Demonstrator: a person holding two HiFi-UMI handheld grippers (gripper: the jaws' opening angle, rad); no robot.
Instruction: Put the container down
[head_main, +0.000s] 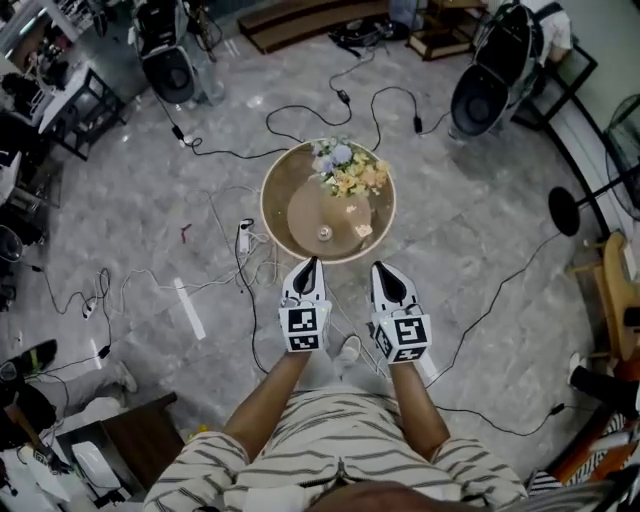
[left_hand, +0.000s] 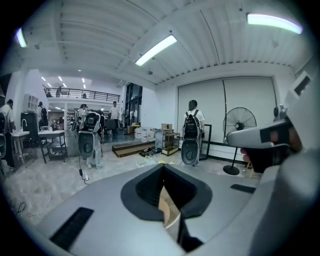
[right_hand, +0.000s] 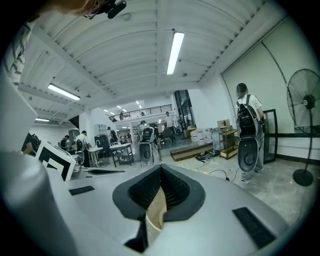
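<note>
Clamping the near rim of the round tan container at frame centre, left gripper and right gripper are both clenched on it; flowers lie inside.

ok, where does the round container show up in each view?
Head view: container at centre with flowers inside, its near rim pinched by the left gripper and the right gripper.
Left gripper view: container only as a tan rim sliver between the shut tongs.
Right gripper view: container again a tan rim sliver between the shut tongs.
Shared landmark: pedestal fan.
</note>
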